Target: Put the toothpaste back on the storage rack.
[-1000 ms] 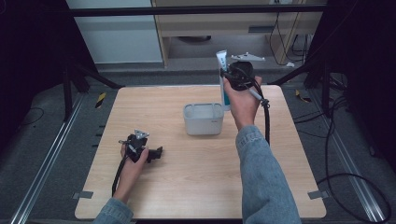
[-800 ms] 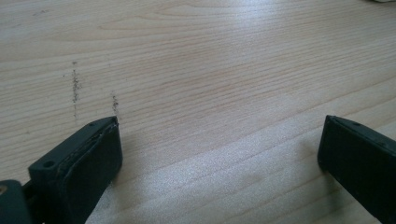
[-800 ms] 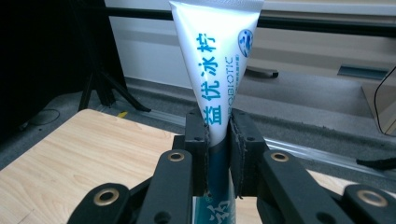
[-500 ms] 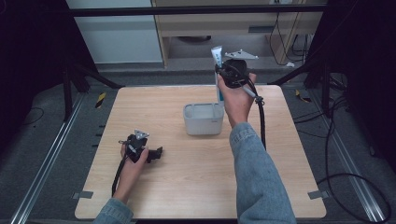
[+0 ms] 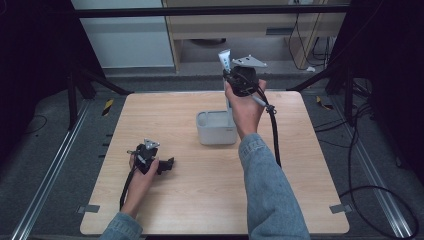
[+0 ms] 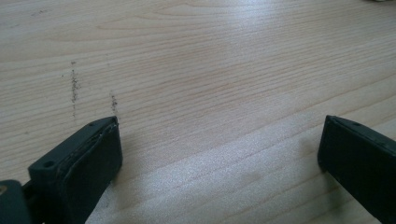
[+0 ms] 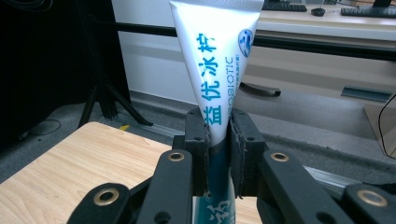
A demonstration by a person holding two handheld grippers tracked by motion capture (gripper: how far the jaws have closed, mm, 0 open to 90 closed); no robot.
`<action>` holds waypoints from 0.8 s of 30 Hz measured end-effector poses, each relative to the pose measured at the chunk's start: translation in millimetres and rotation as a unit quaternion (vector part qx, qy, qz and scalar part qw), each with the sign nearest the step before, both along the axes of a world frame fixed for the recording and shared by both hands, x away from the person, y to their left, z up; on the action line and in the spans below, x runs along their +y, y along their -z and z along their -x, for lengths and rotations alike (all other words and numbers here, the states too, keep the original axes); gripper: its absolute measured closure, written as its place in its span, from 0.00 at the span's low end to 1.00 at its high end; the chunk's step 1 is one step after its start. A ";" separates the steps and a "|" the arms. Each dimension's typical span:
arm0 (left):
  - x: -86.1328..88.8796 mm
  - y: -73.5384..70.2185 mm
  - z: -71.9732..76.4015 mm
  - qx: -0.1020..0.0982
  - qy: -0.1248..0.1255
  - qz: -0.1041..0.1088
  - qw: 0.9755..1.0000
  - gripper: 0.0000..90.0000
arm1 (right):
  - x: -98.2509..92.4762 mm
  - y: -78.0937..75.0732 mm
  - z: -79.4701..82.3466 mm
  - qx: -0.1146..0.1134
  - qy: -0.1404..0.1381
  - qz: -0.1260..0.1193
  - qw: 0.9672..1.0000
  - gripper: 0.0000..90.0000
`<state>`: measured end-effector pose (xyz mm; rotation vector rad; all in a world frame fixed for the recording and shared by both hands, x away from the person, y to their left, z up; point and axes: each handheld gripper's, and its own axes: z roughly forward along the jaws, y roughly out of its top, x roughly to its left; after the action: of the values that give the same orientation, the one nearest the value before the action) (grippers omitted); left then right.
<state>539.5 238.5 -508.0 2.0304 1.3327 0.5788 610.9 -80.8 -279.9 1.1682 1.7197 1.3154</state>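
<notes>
A white toothpaste tube point(image 7: 219, 70) with blue print stands upright, pinched near its middle by my right gripper point(image 7: 218, 126), which is shut on it. In the high view the tube point(image 5: 225, 59) sticks up above the right gripper point(image 5: 233, 76), held over the far right corner of a light grey bin point(image 5: 215, 136). The hand hides the tube's lower end. My left gripper point(image 5: 169, 163) rests on the wooden table point(image 5: 190, 200) at the front left. Its jaws stand wide open on bare wood, with nothing between them point(image 6: 219, 140).
The bin sits near the table's middle. A black cable point(image 5: 274, 135) hangs from the right gripper along the forearm. Beyond the table's far edge are a dark floor, stand legs point(image 5: 87, 80) and a cabinet point(image 5: 125, 45).
The right hand has carried the tube leftward, from beyond the bin's right side to over its far right corner. The left gripper has stayed where it was.
</notes>
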 end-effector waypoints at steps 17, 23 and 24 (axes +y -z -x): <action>0.4 0.0 -0.2 0.000 0.003 0.000 1.000 0.00 | 18.6 14.4 3.8 -0.002 -0.009 0.003 1.000 0.88; 0.4 -0.1 -0.3 0.000 0.003 0.000 1.000 0.00 | 25.1 19.4 7.0 0.000 -0.020 0.006 1.000 0.88; 0.4 -0.1 -0.3 0.000 0.003 0.000 1.000 0.00 | 25.9 20.5 7.0 -0.001 -0.020 0.007 1.000 0.88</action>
<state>539.8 238.8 -507.9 2.0342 1.3267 0.5765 604.0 -54.9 -300.3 1.1291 1.7556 1.3274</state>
